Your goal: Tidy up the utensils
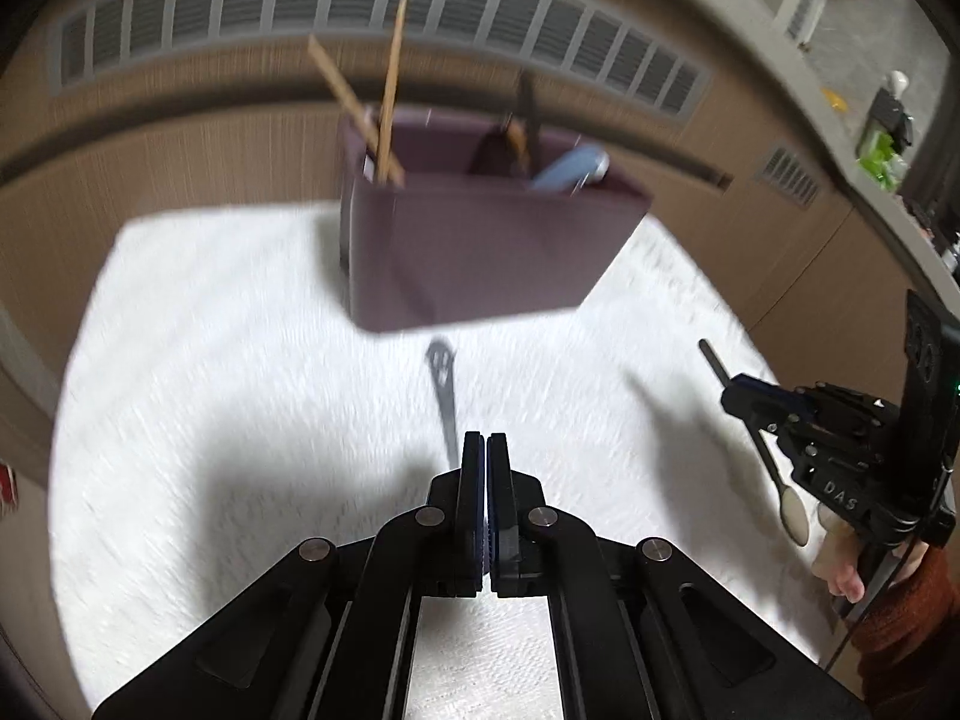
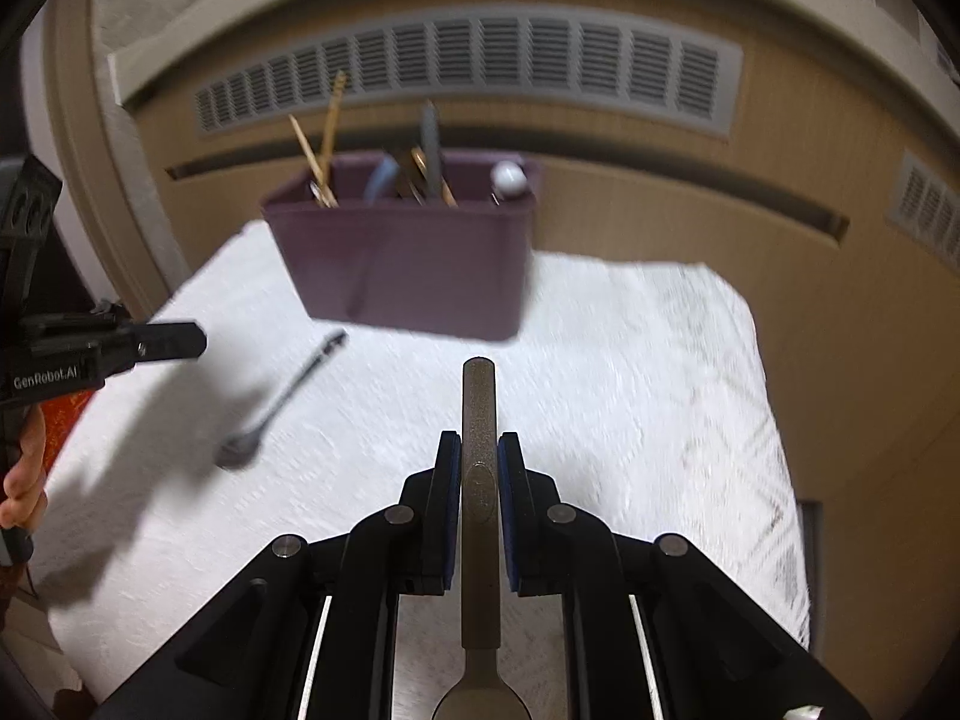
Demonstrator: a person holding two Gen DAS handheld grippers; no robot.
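A white textured cloth covers the surface below a vented wall. At upper centre stands the purple caddy, already holding chopsticks and utensils. The right gripper pinches a spoon by its handle, presumably for dropping in. The left gripper, pressed together and empty, hovers over a dark spoon lying on the cloth.

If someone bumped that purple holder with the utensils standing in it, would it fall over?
Probably not easily: the purple holder looks wide and box-shaped. The tall chopsticks lean out at one corner, so a hard knock might rattle them. On the white cloth it would likely drag, not glide.
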